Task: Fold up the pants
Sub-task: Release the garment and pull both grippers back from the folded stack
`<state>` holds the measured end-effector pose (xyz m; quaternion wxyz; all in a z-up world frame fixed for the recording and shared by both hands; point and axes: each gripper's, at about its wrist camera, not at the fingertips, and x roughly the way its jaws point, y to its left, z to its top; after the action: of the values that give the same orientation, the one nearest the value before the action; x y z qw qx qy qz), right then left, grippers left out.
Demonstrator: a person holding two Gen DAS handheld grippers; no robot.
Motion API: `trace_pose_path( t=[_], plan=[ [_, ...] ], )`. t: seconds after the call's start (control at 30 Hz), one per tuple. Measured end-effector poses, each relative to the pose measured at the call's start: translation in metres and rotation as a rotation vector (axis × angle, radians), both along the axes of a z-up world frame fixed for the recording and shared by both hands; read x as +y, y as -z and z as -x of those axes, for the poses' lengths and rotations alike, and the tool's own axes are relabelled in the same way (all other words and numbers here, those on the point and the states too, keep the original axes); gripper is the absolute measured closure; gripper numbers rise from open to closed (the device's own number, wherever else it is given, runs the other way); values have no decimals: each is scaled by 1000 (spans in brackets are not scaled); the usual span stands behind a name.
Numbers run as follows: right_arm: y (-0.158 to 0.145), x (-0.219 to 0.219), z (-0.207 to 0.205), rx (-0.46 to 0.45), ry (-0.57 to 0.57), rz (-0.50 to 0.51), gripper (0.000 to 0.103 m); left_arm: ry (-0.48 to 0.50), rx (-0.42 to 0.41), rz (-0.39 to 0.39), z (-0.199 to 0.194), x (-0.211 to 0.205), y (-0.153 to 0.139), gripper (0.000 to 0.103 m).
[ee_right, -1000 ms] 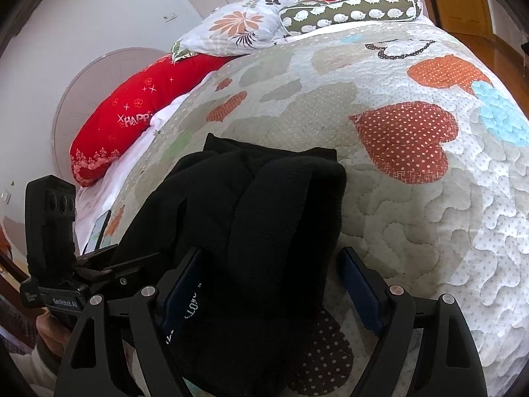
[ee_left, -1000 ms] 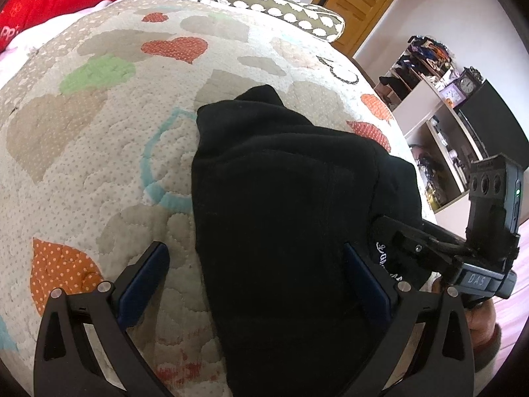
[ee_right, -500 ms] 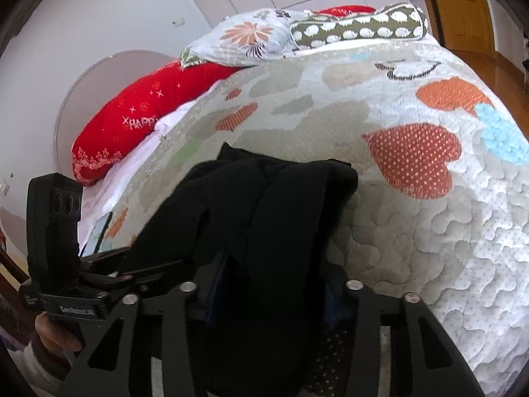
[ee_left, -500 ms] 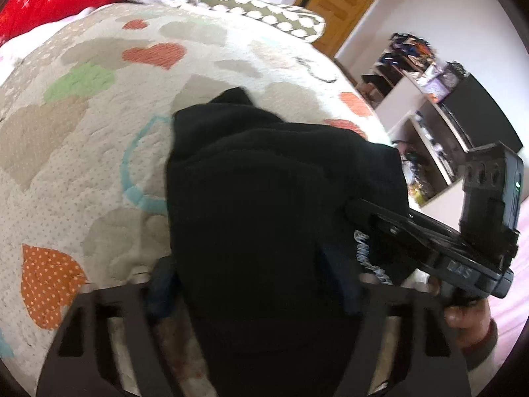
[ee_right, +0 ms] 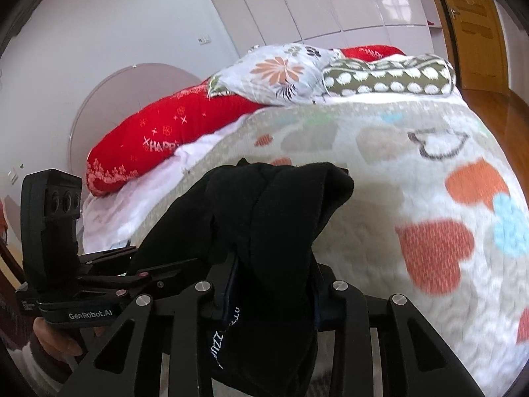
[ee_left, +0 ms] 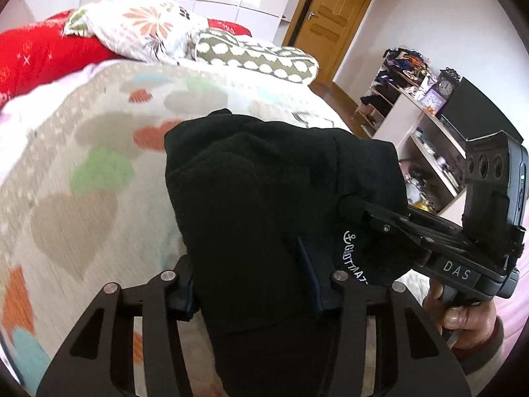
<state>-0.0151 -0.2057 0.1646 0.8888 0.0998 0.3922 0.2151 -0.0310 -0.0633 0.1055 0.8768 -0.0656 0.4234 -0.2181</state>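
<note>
Black pants [ee_left: 264,205] are lifting off the quilt [ee_left: 82,178], both grippers [ee_left: 254,284] [ee_right: 274,291] having just clamped them, starting a fold.

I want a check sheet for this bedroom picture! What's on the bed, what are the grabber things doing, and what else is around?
Surface: bed with a heart-patterned quilt, blurred in both views.
Job's things: black pants, bunched, near end lifted off the quilt, white lettering near one edge.
Clutter: red pillow, floral pillow and dotted pillow at the head of the bed.
Grippers: left gripper and right gripper have just been closing; each now pinches a fold of the pants. A hand holds the right one.
Cables: nothing seen.
Surroundings: wooden door, shelves crowded with small things, a clock, white wardrobe doors.
</note>
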Motion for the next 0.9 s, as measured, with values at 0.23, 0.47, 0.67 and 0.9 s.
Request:
trace_pose_path(
  t=[0.23,0.47,0.67,0.9],
  plan=[
    [18,7,-53,36,4,-1,69,-40,60,10,-51,10,20,55],
    [75,-6,-81,175,70,-2,52,-93,179,46,-70,25,62,35],
    [50,-30,-64,120,128,-12,48,-126,112,-30,-52,30,36,30],
    [8,-12,-64,2,54,8,51,-120,11,-101,-30,13,13,29]
  ],
)
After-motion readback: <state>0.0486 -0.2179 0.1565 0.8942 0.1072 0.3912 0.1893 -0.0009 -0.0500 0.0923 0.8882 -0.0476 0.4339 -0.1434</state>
